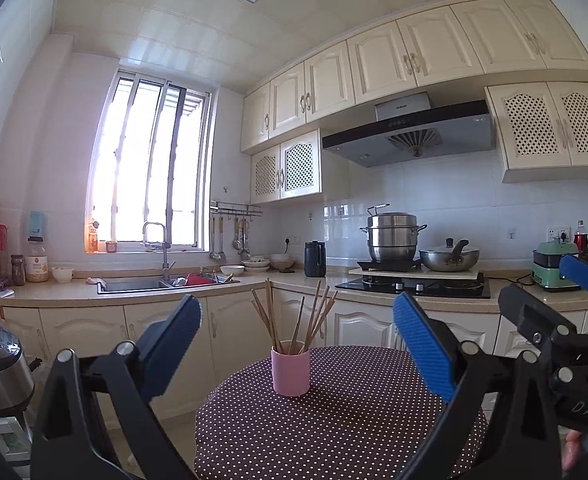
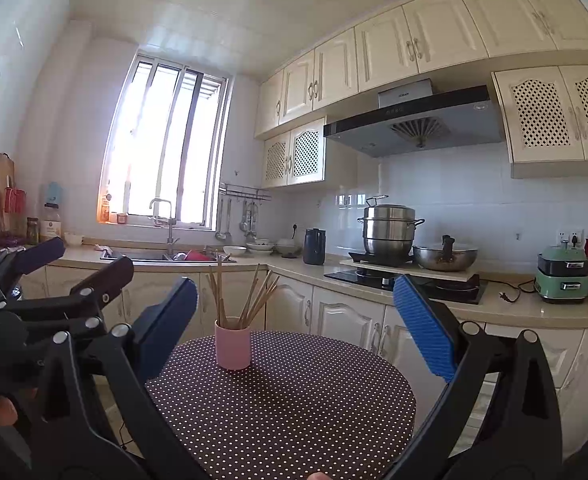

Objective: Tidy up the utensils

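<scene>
Two grippers, left point(image 1: 298, 344), right point(image 2: 294, 320), agape, cup point(image 1: 290, 372) between

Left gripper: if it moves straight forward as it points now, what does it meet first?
Probably the pink cup holding chopsticks, centred between the open left gripper jaws; depth is uncertain.

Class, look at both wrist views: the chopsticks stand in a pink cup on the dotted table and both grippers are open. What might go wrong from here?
1. The pink cup is narrow and the chopsticks fan out well above its rim; nudging them sideways would likely tip it.
2. The left gripper and right gripper sit close side by side, so they may collide when reaching in.
3. The thin chopsticks cross each other, so pinching one may drag its neighbours out onto the table.
</scene>
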A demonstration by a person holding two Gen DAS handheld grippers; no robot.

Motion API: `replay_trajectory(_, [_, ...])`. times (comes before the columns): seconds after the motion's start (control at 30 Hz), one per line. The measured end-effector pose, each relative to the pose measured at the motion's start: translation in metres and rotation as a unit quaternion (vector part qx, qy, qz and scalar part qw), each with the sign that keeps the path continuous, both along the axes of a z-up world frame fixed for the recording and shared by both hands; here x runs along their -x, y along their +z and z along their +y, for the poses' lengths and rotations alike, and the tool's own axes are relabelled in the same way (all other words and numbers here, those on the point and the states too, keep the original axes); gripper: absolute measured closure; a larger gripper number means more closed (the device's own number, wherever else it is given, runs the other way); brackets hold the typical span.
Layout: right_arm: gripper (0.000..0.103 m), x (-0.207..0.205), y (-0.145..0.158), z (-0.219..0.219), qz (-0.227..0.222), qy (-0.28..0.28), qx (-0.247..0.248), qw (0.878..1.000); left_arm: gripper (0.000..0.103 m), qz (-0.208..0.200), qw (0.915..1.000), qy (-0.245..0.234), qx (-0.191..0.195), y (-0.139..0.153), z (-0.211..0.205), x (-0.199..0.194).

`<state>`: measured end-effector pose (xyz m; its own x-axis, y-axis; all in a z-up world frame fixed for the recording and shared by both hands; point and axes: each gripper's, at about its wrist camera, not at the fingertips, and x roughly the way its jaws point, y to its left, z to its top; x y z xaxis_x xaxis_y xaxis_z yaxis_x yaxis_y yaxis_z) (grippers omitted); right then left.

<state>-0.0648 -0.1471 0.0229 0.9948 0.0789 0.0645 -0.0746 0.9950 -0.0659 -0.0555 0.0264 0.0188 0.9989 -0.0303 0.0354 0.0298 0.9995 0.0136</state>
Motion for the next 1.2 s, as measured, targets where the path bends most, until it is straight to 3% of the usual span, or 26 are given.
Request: replay_trajectory(1.2, [0.006, 0.0012, 0.003, -0.0022, 0.0, -0.001, 0.004, 1.0, 0.008, -0.004, 1.0, -0.004, 0.001, 0.0009, -0.0005, 0.0006])
